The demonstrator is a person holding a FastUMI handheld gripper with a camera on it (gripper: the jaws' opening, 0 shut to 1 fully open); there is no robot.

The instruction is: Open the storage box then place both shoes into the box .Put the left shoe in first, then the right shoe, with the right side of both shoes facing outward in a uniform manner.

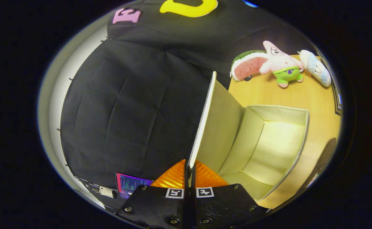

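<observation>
Recording booth: black cloth wall [135,105], wooden table [287,92], plush toys [281,63].

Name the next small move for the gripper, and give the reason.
Probably release the lid and draw back. The gripper has its jaws shut on the lid's edge, the lid stands swung up, and the storage box already shows an open, bare inside, so the opening step looks done.
</observation>
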